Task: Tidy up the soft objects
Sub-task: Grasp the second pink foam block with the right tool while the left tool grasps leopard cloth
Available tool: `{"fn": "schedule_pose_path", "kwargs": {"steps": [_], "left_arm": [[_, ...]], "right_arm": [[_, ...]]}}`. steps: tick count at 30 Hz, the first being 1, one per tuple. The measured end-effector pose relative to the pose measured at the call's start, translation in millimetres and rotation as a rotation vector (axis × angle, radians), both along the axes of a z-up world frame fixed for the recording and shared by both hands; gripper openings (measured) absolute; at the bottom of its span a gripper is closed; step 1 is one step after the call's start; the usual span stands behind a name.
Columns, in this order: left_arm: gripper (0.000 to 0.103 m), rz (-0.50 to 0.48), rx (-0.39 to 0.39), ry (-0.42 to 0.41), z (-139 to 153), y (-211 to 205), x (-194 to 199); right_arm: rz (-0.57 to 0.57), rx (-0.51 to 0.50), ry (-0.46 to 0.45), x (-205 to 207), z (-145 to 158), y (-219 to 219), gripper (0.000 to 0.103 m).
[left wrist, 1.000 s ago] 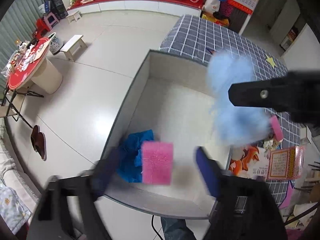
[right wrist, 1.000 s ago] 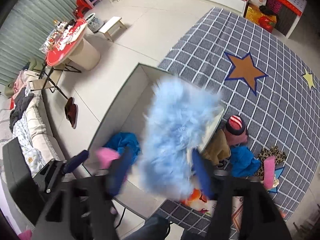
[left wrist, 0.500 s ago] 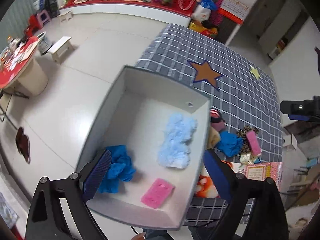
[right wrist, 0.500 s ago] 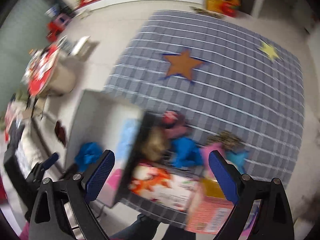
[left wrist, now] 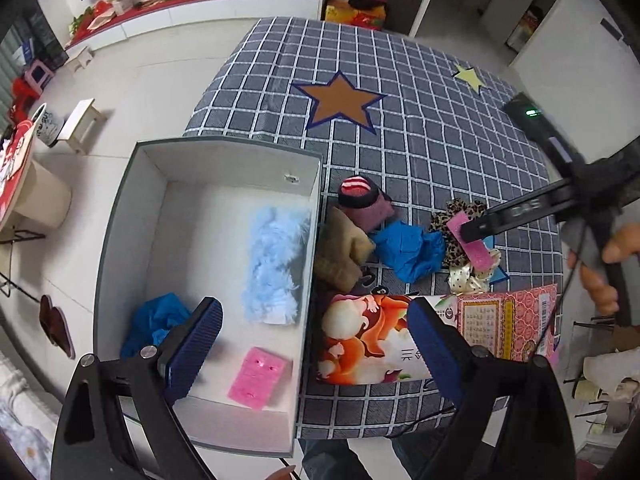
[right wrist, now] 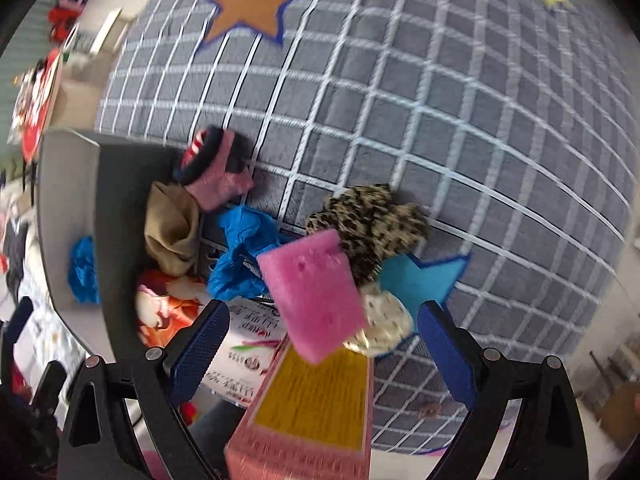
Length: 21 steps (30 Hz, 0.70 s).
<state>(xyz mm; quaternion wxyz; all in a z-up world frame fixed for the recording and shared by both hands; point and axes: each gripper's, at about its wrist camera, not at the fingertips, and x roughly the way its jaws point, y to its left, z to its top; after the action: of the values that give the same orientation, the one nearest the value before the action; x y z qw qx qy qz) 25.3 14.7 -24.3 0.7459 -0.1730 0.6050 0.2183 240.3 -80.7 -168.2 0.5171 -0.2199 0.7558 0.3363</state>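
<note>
Hovering the right gripper (right wrist: 324, 344) over a pink sponge (right wrist: 312, 292), with the jaws spread wide and gripping nothing, the sponge sitting between the two blue pads without touching either. Lying tilted on a heap of soft things on the checked rug (right wrist: 440, 120), outside the box (left wrist: 224, 142) and well to its right. Running its long axis from the far-left corner down to the near-right one in the right wrist view, with the near end propped over a cream dotted scrunchie (right wrist: 384, 320) and the edge of a pink carton (right wrist: 312, 400). Showing a flat rectangular slab, bright pink, with a few small dimples on the top face. Overlapping a leopard scrunchie (right wrist: 372, 220) at its far side and touching a crumpled blue cloth (right wrist: 244, 252) at its left. Crowding against the box's outer wall further left: a tan cloth (right wrist: 172, 236) and a pink sock (right wrist: 216, 168) with a striped cuff.

Holding the left gripper (left wrist: 314, 340) high over the near end of the box, likewise released and empty. Resting inside the box: a fluffy pale-blue piece (left wrist: 274, 264) stretched lengthwise along the right wall, pointing from near end to far end; a second pink sponge (left wrist: 260, 376) lying flat near the front; and another blue cloth (left wrist: 154, 322) bunched in the near-left corner.
</note>
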Motion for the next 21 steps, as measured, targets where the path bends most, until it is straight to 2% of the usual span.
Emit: {"fn": "schedule_pose_path", "kwargs": {"steps": [2,3,4,5,8,12,14,17,21], "left_arm": [[0.095,0.013,0.0,0.012,-1.0,-1.5,2.7],[0.095,0.02,0.0,0.019,-1.4,-2.6,5.2],[0.095,0.026,-0.001,0.026,-1.6,-3.4,8.1],[0.095,0.029,0.0,0.032,-1.6,-4.3,11.2],[0.095,0.018,0.009,0.05,-2.6,-7.9,27.9],[0.095,-0.06,0.016,0.07,-9.0,-16.7,69.9],[0.095,-0.111,0.013,0.082,-14.6,-21.4,91.6],[0.095,-0.211,-0.025,0.104,-32.8,-32.5,135.2],[0.095,-0.327,-0.113,0.177,-77.3,-53.3,188.7]], "right_arm": [[0.038,0.01,0.039,-1.6,-14.4,5.7,0.096],[0.047,0.017,0.064,-2.4,-20.8,7.3,0.09],[0.045,0.023,0.087,-2.2,-26.5,7.0,0.08],[0.036,0.025,0.108,-1.4,-30.5,5.8,0.051],[-0.006,0.042,0.174,4.4,-38.8,-4.4,0.052],[-0.061,0.124,0.155,24.6,-23.7,-27.6,0.052],[-0.129,0.166,0.136,40.5,-13.0,-45.4,0.052],[-0.233,0.207,0.083,63.7,2.8,-78.5,0.052],[-0.334,0.222,0.055,79.5,14.0,-120.3,0.052]]}}
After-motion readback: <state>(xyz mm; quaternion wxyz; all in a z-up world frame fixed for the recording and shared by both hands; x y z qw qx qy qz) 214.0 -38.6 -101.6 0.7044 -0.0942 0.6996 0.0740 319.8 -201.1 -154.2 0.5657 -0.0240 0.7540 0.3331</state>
